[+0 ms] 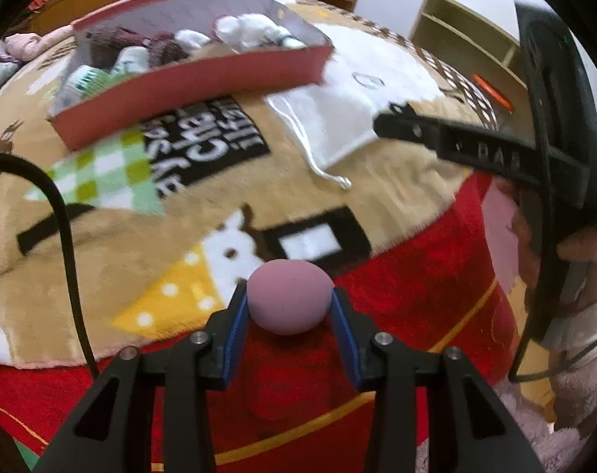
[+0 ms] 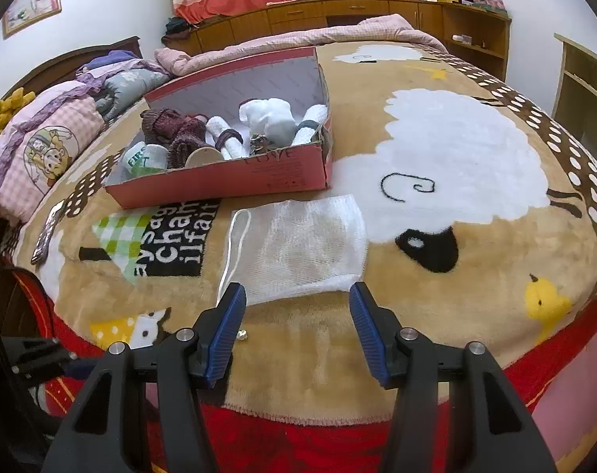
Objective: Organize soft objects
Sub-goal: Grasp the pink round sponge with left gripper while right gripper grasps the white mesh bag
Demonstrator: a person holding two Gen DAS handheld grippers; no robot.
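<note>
Holding the pink ball well meant keeping the squeeze light. The left tongs were clenched on it, one blue pad on each side at its widest part, and the ball looked soft enough to bulge or pop out under a harder pinch. It sat at the very tips, so a tilt or a quick swing could have rolled it forward and out. My judgement was that the next stretch called for a slow, level carry toward the red box at the far side of the bed, then a release low over a free spot among the socks and rolled cloths already lying in it. Lifting clear of the near wall of the box before lowering would have avoided a knock. The black cable curving at the left could have dragged if the hand swept wide.

The left tongs pointed steeply down at the near edge of the bed, over the red cover just beyond the tan blanket.

The right tongs were released, with nothing between the pads, angled down above the near edge of the blanket. A white cloth bag lay flat just beyond the fingertips, near but untouched, and the box stood farther off behind it.
</note>
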